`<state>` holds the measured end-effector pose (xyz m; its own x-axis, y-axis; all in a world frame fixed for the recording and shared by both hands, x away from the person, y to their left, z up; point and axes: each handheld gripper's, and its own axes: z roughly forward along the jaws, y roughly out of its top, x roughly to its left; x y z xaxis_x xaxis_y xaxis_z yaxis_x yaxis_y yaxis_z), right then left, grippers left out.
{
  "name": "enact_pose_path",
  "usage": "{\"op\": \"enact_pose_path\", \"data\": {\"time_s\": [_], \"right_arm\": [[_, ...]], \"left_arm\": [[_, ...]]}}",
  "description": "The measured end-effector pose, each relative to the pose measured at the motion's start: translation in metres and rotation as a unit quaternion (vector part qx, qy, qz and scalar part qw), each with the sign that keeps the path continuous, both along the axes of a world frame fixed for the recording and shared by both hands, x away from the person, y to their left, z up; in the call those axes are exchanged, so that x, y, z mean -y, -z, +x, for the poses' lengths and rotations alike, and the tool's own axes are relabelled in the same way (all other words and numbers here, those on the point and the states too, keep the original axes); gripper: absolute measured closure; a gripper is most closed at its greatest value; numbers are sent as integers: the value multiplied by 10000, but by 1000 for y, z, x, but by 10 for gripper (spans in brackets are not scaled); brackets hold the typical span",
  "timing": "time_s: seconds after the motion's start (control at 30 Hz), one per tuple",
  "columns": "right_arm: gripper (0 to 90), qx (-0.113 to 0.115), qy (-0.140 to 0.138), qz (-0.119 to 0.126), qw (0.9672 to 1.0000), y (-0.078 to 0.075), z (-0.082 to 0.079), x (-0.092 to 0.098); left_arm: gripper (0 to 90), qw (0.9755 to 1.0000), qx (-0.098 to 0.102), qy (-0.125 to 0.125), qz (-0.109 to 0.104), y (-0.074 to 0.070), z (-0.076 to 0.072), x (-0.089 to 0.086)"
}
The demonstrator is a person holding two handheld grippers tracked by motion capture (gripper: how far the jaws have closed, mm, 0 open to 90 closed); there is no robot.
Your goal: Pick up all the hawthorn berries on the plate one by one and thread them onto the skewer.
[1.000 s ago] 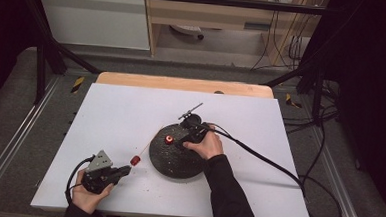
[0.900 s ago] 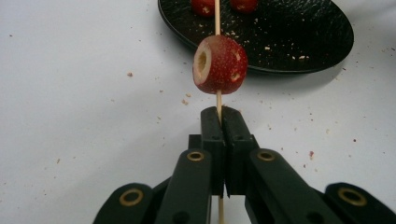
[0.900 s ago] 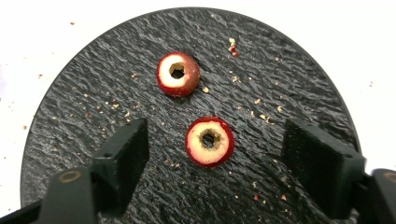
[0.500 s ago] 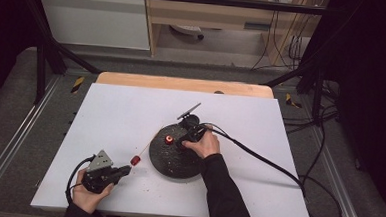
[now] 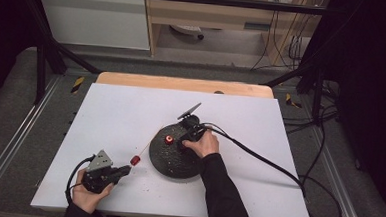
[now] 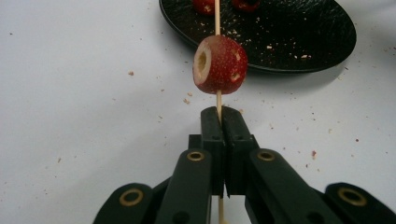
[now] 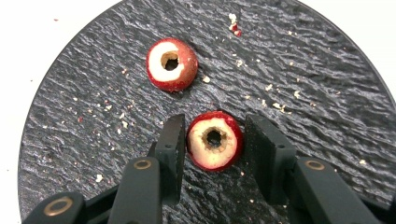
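Observation:
A black round plate [image 5: 173, 163] lies mid-table. My right gripper [image 5: 183, 141] reaches down onto it. In the right gripper view its jaws have just been closing, and the right gripper [image 7: 214, 139] now presses its pads on both sides of a cored red fruit [image 7: 214, 145]. A second cored fruit [image 7: 171, 64] lies just beyond it on the plate [image 7: 303, 93]. At the front left, my left gripper [image 5: 126, 169] is shut on a thin wooden skewer [image 6: 217, 99]. One red fruit [image 6: 219, 65] is threaded on it, just past the left gripper [image 6: 222, 116].
The white board [image 5: 116, 109] carries crumbs around the plate. A wooden table edge [image 5: 182, 83] runs along the back. The right gripper's cable [image 5: 258, 159] trails off to the right across the board. Metal frame rails flank both sides.
In the high view the right hand stays over the plate with barely any shift. The left hand and its skewer have kept still.

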<state>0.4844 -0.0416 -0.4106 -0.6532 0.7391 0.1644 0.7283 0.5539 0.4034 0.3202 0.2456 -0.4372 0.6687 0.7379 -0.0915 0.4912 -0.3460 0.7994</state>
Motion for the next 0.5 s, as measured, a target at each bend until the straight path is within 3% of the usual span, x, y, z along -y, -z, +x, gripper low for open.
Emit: {"op": "enact_pose_path", "data": {"time_s": [0.5], "right_arm": [[610,-128,63,32,9999,0,1,1]], "left_arm": [[883,10000,5,-4,4,0,0,0]]}}
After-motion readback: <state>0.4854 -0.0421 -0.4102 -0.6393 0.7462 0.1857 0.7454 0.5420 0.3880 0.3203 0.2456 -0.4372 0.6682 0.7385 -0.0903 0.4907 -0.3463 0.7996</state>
